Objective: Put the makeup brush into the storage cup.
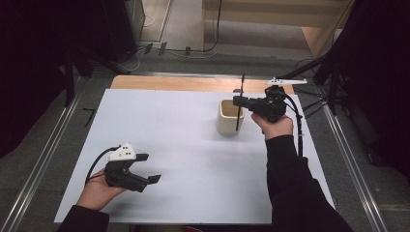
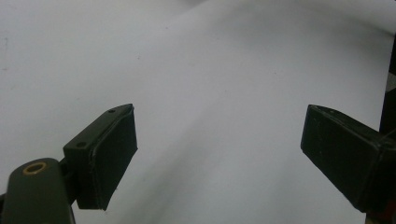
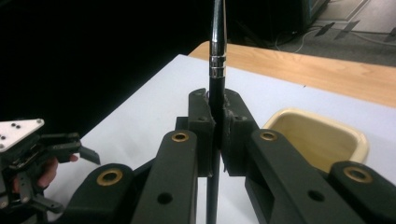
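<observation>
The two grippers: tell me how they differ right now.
The right gripper is shut on a thin black pen; the left gripper is open with nothing between its jaws. The right gripper is held up beside the cream cup; the left gripper sits low near the table. Both have black jaws.

We see dim, even light from overhead. The pale grey-white bench top (image 1: 183,145) is the brightest surface, its surroundings falling to near black. Shadows beneath the hands are soft. The gripper views are grainy, with near parts slightly blurred.
</observation>
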